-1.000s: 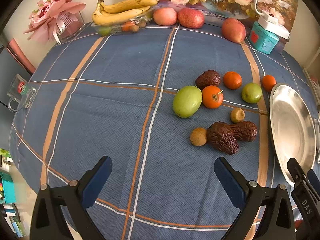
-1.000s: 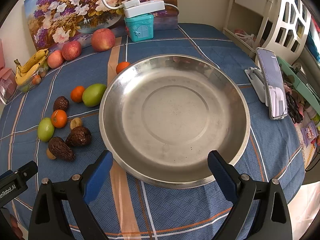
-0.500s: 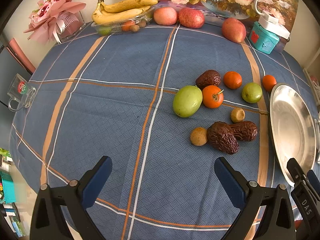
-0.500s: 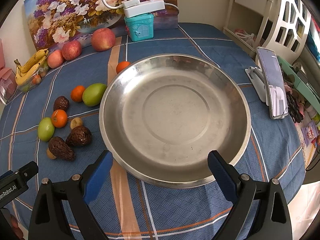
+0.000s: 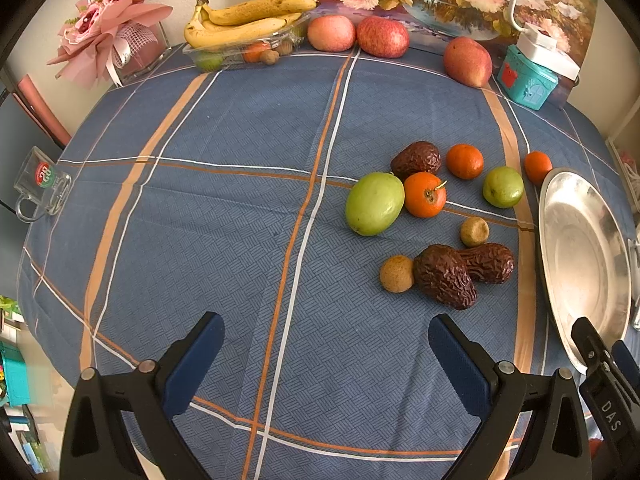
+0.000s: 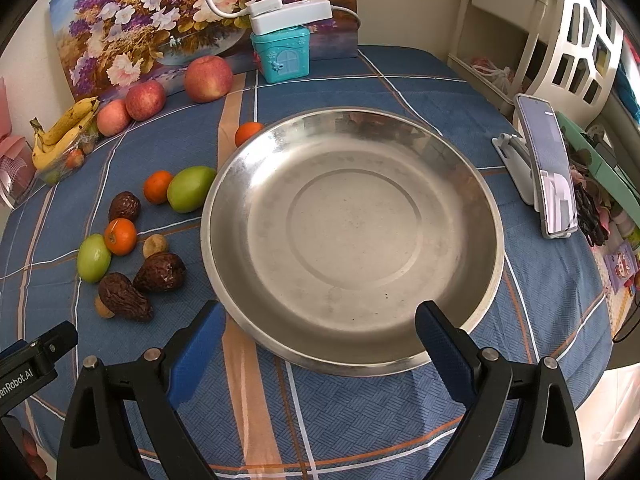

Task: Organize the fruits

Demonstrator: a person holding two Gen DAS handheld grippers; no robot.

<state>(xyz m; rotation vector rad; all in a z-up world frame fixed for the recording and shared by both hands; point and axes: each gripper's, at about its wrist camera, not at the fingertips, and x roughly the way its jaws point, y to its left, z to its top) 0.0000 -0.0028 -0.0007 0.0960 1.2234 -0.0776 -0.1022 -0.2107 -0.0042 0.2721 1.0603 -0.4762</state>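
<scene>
Left gripper (image 5: 326, 356): blue-padded fingers (image 5: 195, 364) spread wide, holding nothing, poised above the near part of the blue plaid-clothed surface (image 5: 224, 208).

Right gripper (image 6: 318, 340): blue-padded fingers (image 6: 442, 346) spread wide, holding nothing, poised over the near rim of the round shallow steel plate (image 6: 486, 216). The plate holds no fruit.

Loose fruit, grouped on the surface just left of the plate:
- large green oval fruit (image 5: 374, 203), touching the orange persimmon-like fruit with a stem (image 5: 425, 194);
- wrinkled dark brown fruit (image 5: 416, 159) behind those two;
- small orange citrus (image 5: 464, 161) beside it;
- smaller green round fruit (image 5: 503, 187), near the plate;
- second small orange citrus (image 5: 537, 165), just beside the plate's far rim;
- small tan round fruit (image 5: 474, 231);
- two wrinkled dark brown fruits, one nearer (image 5: 444, 277) and one farther (image 5: 489, 262), touching each other;
- second tan round fruit (image 5: 396, 274), touching the nearer brown one.

Far edge of the surface:
- yellow bananas (image 5: 244, 20) lying on a clear plastic tray (image 5: 208, 54) that holds small fruits;
- three red apples (image 5: 383, 31), well apart from the plate;
- teal house-shaped tin (image 6: 281, 55) with a white lamp base (image 6: 290, 14) on top;
- floral painting (image 6: 160, 12) leaning on the wall.

Right of the plate: a phone on a white stand (image 6: 546, 168). Left edge: a clear glass mug (image 5: 42, 186) and a pink bouquet (image 5: 106, 28).
</scene>
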